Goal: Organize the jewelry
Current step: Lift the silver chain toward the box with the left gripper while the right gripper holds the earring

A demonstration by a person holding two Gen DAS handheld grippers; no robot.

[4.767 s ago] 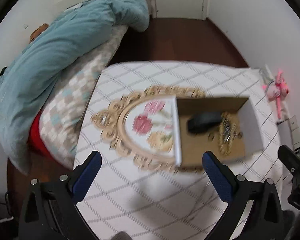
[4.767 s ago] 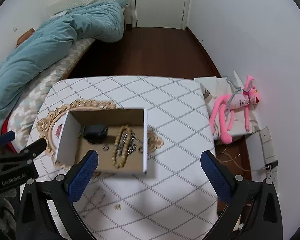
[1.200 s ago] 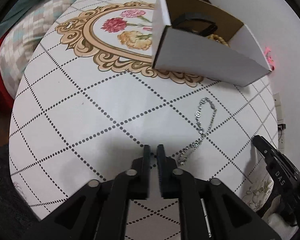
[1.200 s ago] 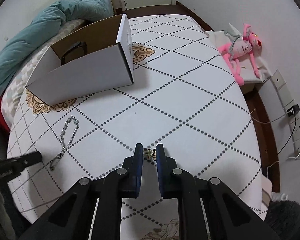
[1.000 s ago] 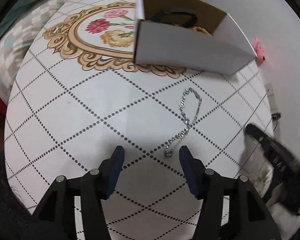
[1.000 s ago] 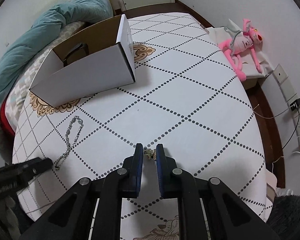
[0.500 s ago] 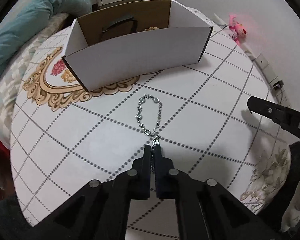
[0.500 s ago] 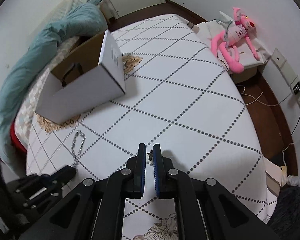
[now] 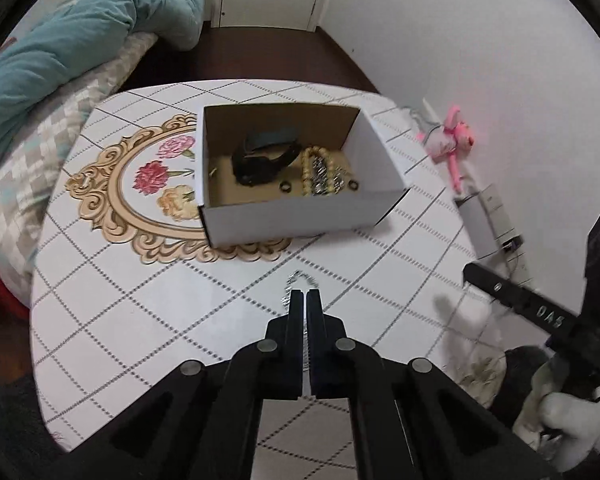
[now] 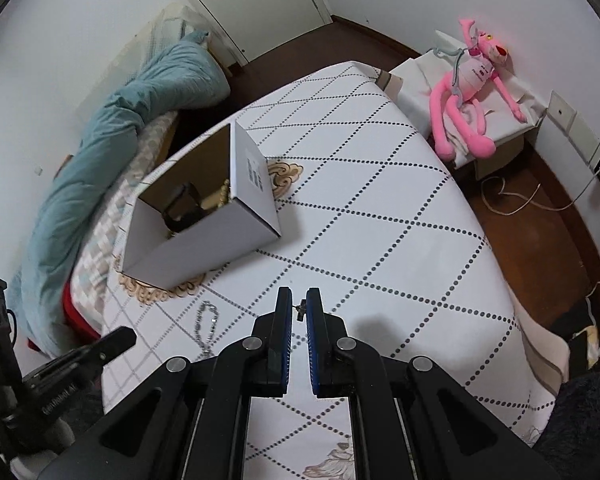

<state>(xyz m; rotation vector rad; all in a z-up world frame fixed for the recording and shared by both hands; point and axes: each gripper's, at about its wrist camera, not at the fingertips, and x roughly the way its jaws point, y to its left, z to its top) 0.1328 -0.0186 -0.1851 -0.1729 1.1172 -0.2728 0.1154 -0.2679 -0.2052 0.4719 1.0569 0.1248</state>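
An open white cardboard box (image 9: 300,220) stands on the table and holds a black watch (image 9: 264,160), a beaded bracelet (image 9: 320,172) and small rings. It also shows in the right wrist view (image 10: 204,236). My left gripper (image 9: 305,293) is shut on the end of a silver chain bracelet (image 9: 300,278), which hangs above the table in front of the box. The chain also shows in the right wrist view (image 10: 205,326). My right gripper (image 10: 298,300) is shut on a small gold earring (image 10: 300,308) and is held above the table.
The table wears a white cloth with dotted diamonds (image 10: 380,240) and a floral gold-framed motif (image 9: 148,184). A bed with a teal duvet (image 9: 80,40) lies to the left. A pink plush toy (image 10: 468,84) sits on a low stand at the right.
My left gripper opened, closed on the chain's end and lifted it off the table toward the box. My right gripper, still shut on the earring, rose.
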